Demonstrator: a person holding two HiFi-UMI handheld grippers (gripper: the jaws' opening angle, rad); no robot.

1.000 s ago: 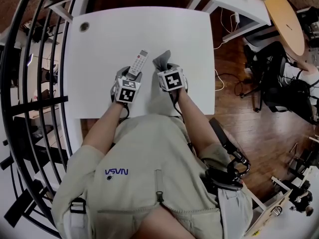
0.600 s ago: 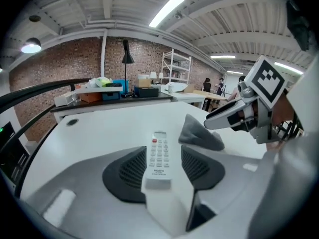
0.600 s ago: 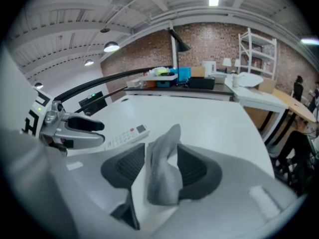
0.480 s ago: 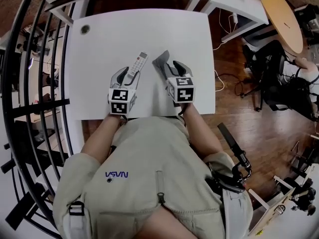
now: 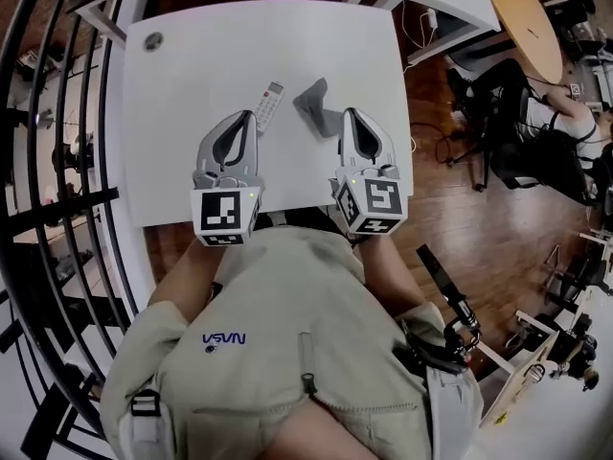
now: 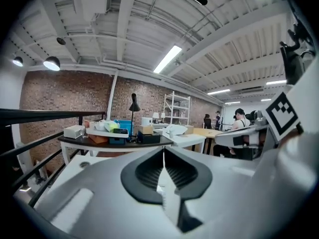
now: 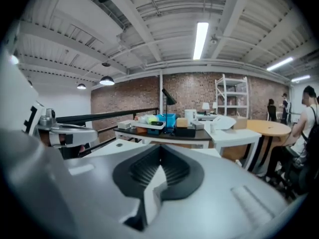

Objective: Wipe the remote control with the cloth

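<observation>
The white remote control (image 5: pixel 268 103) lies on the white table (image 5: pixel 211 56), its length running away from me. Just to its right sits the grey cloth (image 5: pixel 316 108), crumpled. Both grippers hang raised above the table's near edge and point roughly level. My left gripper (image 5: pixel 245 116) is shut and empty, its tips nearer me than the remote. My right gripper (image 5: pixel 351 113) is shut and empty beside the cloth, to its right. In the left gripper view the left gripper (image 6: pixel 163 149) shows its pads meeting, and the right gripper (image 7: pixel 160 147) shows the same in its own view. Neither gripper view shows the remote or the cloth.
A black railing (image 5: pixel 67 161) runs along the table's left side. A round cable hole (image 5: pixel 152 40) sits in the table's far left corner. On the wooden floor to the right a seated person (image 5: pixel 536 113) is near a round wooden table (image 5: pixel 532 17). A cluttered desk (image 6: pixel 114 141) stands beyond.
Both grippers have risen off the table and drawn back toward me, tilting up to near level. Their jaws have closed. The remote and the cloth stay lying on the table.
</observation>
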